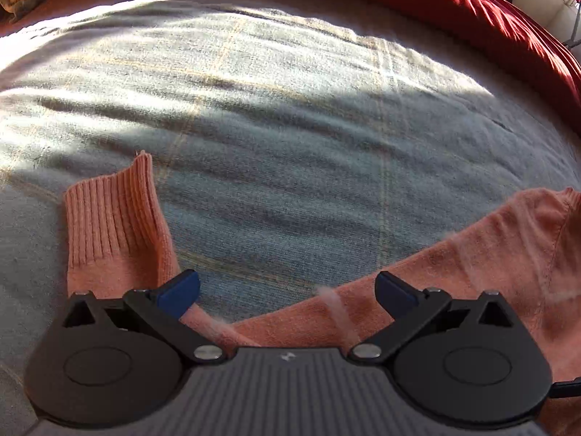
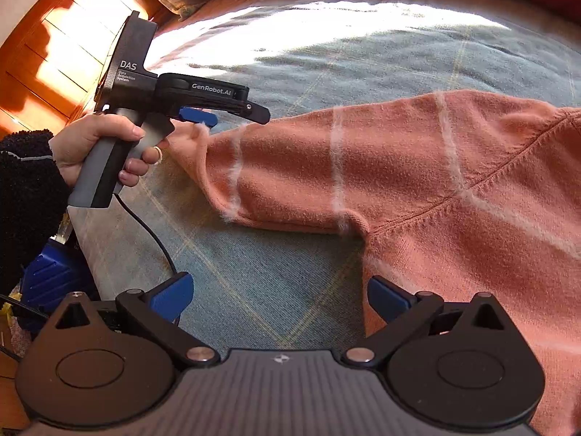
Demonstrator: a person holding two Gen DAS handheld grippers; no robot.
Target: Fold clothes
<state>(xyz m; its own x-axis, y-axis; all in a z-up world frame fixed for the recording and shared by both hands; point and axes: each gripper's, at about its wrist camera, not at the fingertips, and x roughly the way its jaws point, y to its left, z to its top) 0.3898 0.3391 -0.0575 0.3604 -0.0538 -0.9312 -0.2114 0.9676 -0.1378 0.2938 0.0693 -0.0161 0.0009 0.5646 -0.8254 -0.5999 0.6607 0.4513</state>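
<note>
A salmon knit sweater [image 2: 454,189] with thin white stripes lies flat on the bed, body to the right and one sleeve [image 2: 290,167] stretched out to the left. In the left wrist view the sleeve bends back, and its ribbed cuff [image 1: 109,218] points away from me. My left gripper [image 1: 287,287] stands open low over that bend, one finger over each side of the sleeve, holding nothing. A hand [image 2: 94,145] grips its handle. My right gripper [image 2: 279,283] is open above the blanket, beside the sweater's side edge and below the armpit, and it too holds nothing.
The grey-blue checked blanket [image 1: 290,109] covers the bed, partly in bright sunlight. A red quilt [image 1: 472,7] runs along the far edge. A wooden floor [image 2: 43,54] lies left of the bed. A black cable [image 2: 152,232] trails from the left gripper's handle. A blue object [image 2: 51,279] sits at lower left.
</note>
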